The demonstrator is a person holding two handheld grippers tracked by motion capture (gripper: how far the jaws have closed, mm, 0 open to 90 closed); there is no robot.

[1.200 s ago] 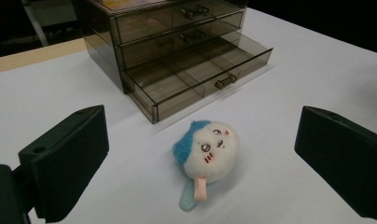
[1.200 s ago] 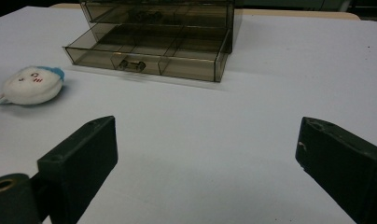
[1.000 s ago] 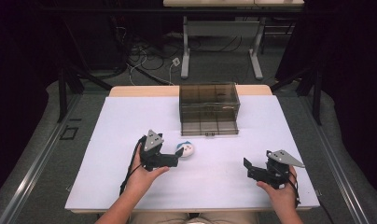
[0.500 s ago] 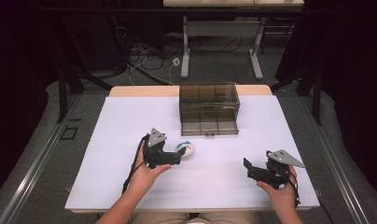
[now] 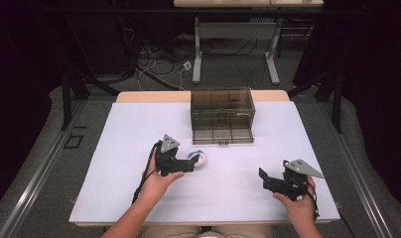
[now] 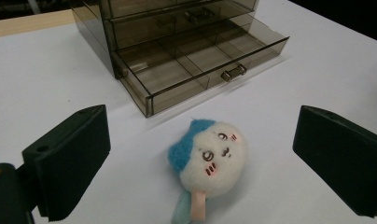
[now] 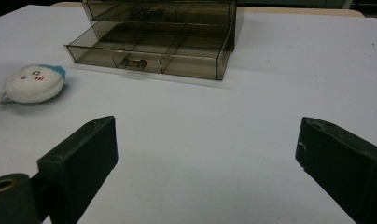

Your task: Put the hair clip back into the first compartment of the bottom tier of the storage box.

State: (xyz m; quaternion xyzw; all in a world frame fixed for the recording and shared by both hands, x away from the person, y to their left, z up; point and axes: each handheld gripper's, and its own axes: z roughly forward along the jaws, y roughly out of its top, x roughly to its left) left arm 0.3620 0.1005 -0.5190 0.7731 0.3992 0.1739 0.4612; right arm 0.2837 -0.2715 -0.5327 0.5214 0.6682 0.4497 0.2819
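A small white plush toy (image 6: 210, 158) with a blue tuft and a drawn face lies on the white table (image 5: 139, 129). It sits just in front of a smoky transparent drawer box (image 5: 222, 116) whose bottom drawer (image 6: 200, 65) is pulled out and has nothing in it. My left gripper (image 5: 188, 166) is open, one jaw on each side of the toy and neither touching it. In the high view the plush toy (image 5: 197, 158) lies at the jaw tips. My right gripper (image 5: 265, 181) is open over bare table at the front right, and the toy (image 7: 32, 83) lies far to its left.
The drawer box (image 7: 154, 28) stands at the back middle of the table. The table's front edge (image 5: 203, 222) runs just behind both hands. Beyond the table are a second table's legs (image 5: 198, 54) and cables on the floor (image 5: 154, 64).
My left gripper has edged slightly forward and right, closer around the plush toy. The right gripper and the toy have not moved.
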